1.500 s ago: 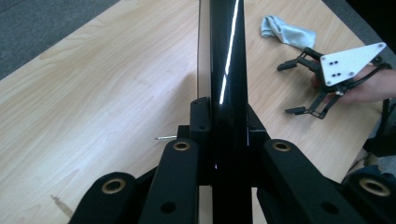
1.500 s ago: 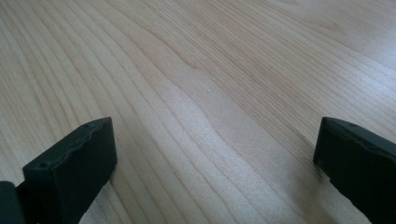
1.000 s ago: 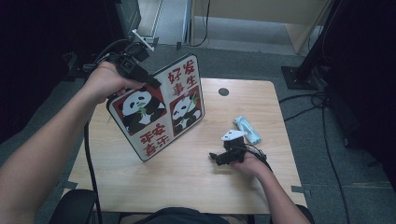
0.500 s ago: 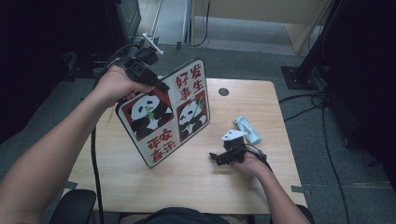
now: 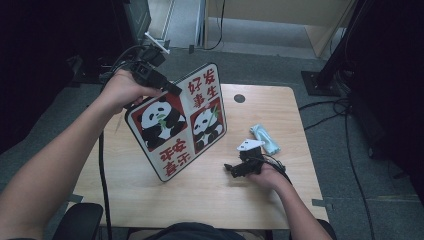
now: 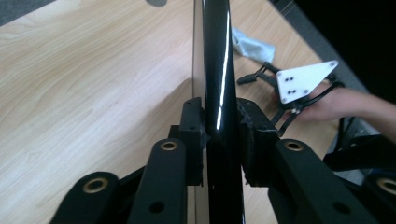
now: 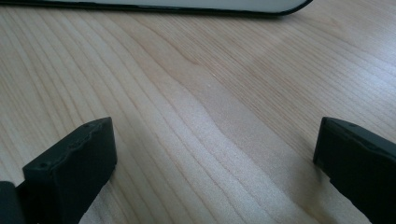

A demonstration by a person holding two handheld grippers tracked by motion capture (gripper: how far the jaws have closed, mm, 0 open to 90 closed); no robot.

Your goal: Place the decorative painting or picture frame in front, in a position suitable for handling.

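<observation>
left hand-held gripper (image 5: 170,89) clamping panda board's (image 5: 177,122) far edge, jaws just easing, propping it tilted on surface (image 5: 280,115) | right hand-held gripper (image 5: 231,170) resting wide open, empty

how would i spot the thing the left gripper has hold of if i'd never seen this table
On the wooden table, look left of the middle: a flat panda board stands tilted with its bottom corner on the wood, its top edge between the jaws of the left gripper, which have just been opening. Its red panels with two pandas and red Chinese characters set it apart from the pale blue cloth at the right.
</observation>
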